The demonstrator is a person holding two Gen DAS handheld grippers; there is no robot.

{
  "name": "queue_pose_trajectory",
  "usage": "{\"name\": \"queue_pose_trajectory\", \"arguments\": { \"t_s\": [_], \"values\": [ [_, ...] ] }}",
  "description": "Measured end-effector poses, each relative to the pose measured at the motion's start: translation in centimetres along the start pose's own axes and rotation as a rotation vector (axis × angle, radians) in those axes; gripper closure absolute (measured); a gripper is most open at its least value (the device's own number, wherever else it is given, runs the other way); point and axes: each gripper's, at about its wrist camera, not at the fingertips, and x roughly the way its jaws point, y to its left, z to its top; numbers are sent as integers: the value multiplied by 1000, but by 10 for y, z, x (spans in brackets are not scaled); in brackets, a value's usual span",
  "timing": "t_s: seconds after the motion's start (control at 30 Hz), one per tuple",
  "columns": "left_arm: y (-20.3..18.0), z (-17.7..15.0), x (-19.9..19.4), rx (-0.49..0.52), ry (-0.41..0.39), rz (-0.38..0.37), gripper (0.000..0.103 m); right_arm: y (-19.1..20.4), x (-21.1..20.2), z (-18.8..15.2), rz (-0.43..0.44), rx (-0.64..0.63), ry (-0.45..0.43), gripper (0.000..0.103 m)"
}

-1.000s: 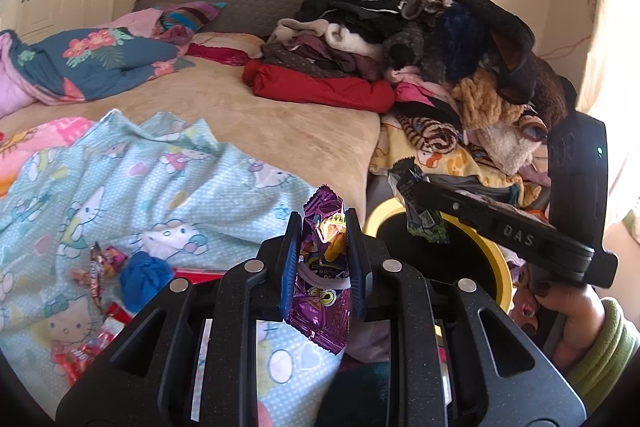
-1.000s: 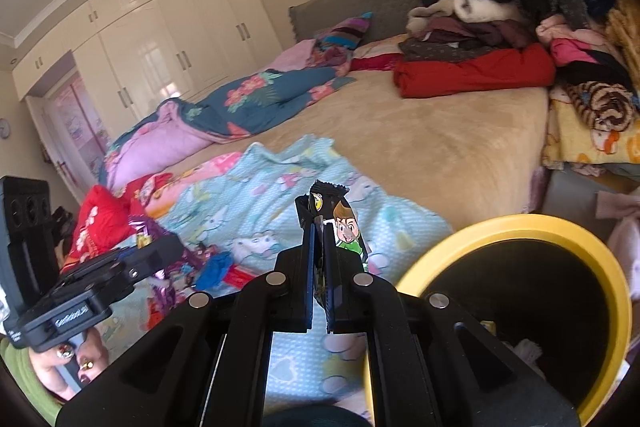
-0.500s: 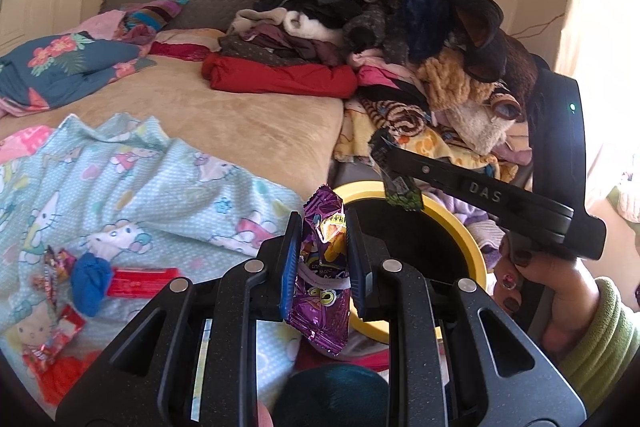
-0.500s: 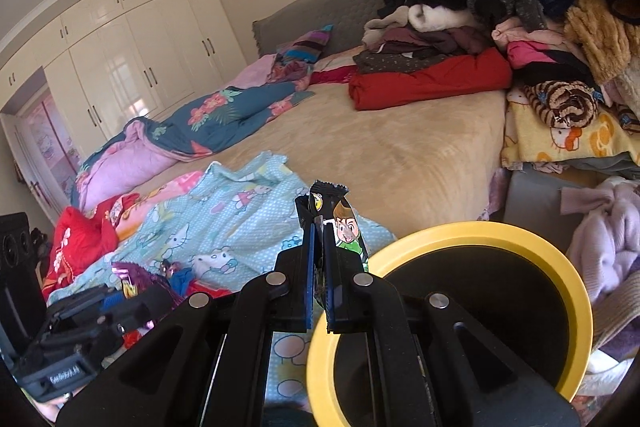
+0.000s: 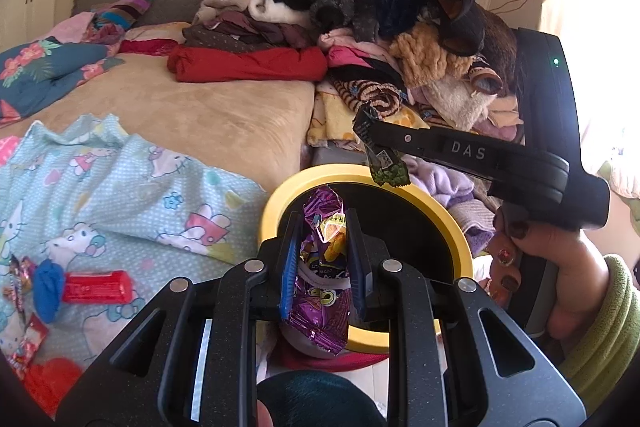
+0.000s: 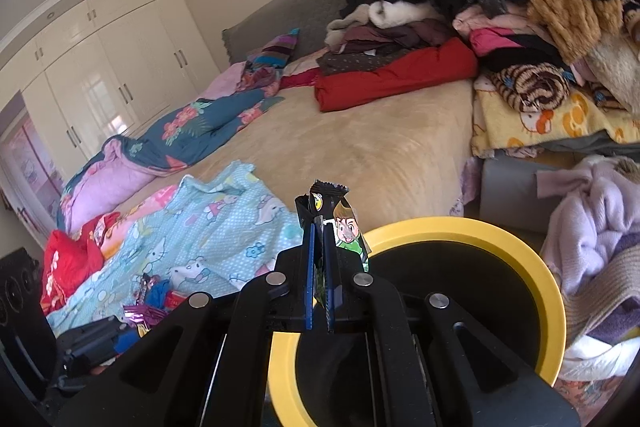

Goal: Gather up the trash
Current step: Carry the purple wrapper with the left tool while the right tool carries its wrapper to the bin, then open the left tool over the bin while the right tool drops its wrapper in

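Here, left tool (image 5: 322, 247) grips purple wrapper (image 5: 322, 267); right tool (image 5: 370, 131), marked "DAS", pinches cartoon wrapper (image 6: 344, 227), lettering illegible.

Legible text, left wrist view: the letters "DAS" are printed in pale capitals on the black arm of the right gripper (image 5: 366, 131). A small square code is seen on the dark wrapper (image 5: 386, 163) clamped at that gripper's tip; it cannot be read. Printing is present on the purple wrapper (image 5: 322, 267) held in the left gripper (image 5: 322, 223), but no word can be made out. Right wrist view: no readable text is found.
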Motion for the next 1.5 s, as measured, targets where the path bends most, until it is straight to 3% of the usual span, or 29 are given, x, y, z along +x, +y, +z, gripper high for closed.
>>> {"name": "queue_pose_trajectory", "arguments": {
  "t_s": [0.4,0.7,1.27,1.33,1.4,1.43,1.47,1.5],
  "values": [
    [-8,-3,35,-12,47,-33,87,-28,1,-3,-36,85,14,98],
    [-10,-8,70,-19,112,-63,87,-68,2,-9,-71,217,34,98],
    [-5,-22,114,-70,215,-95,87,-108,19,-25,-35,431,93,96],
    [-4,-20,116,-77,221,-103,87,-108,19,-25,-43,433,95,92],
    [-4,-21,116,-75,222,-92,86,-108,20,-25,-56,437,99,75],
    [-4,-20,116,-76,219,-90,81,-108,20,-25,-62,438,102,69],
    [-4,-20,114,-77,213,-91,69,-107,20,-25,-68,440,101,62],
    [-3,-19,110,-79,199,-82,50,-107,19,-25,-71,442,98,60]
  ]
}}
